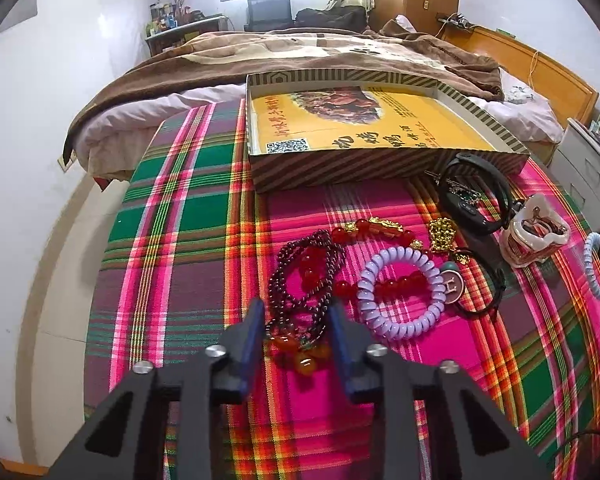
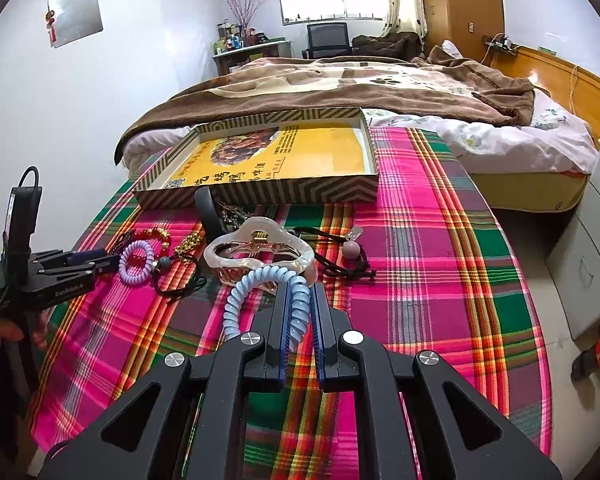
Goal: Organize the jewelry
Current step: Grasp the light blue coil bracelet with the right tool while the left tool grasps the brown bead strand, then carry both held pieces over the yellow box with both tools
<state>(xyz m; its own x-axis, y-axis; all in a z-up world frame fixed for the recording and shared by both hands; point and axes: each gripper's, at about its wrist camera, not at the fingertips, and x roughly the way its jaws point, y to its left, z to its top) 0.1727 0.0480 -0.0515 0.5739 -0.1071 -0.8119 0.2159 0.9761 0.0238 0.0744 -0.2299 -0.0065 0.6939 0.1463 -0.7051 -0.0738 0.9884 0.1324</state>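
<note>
Dark bead necklace (image 1: 300,280) btwn left hand-held gripper (image 1: 298,312) pads, contact unclear; right (image 2: 300,300) clamps blue coil tie (image 2: 256,284).

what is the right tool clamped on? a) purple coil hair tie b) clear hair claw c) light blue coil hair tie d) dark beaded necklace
c: in the right wrist view the right tool has its pads pressed on the light blue coil hair tie, while the clear hair claw lies free just beyond it.

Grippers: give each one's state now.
Left gripper: partly closed around the dark bead necklace; grip unclear.
Right gripper: shut on the blue coil hair tie.
</note>
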